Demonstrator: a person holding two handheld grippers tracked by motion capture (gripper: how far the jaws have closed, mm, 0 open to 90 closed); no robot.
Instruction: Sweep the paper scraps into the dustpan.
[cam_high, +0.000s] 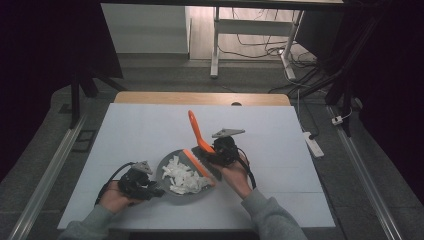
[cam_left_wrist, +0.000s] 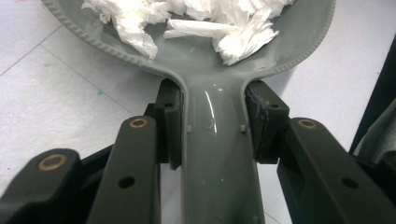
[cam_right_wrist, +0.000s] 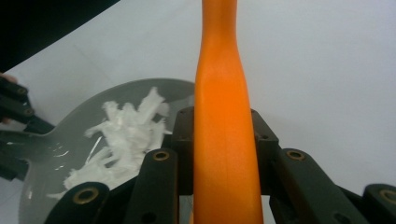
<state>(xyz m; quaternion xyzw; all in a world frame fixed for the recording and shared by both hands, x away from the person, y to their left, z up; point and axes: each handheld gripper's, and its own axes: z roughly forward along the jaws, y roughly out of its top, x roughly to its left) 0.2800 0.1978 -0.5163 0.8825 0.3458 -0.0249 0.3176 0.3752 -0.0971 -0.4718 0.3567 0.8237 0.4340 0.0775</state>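
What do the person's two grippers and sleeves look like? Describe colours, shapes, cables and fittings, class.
The left gripper and the right gripper are black, each topped by a grey three-cornered plate. A black cable trails from each. Up close, the jaws are chunky black bars with brass-coloured rivets and small round holes, ending in flat black pads. The person wears grey long sleeves.

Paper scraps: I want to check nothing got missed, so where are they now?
In the high view the paper scraps lie heaped in the grey dustpan, between the left gripper on its handle and the orange brush.
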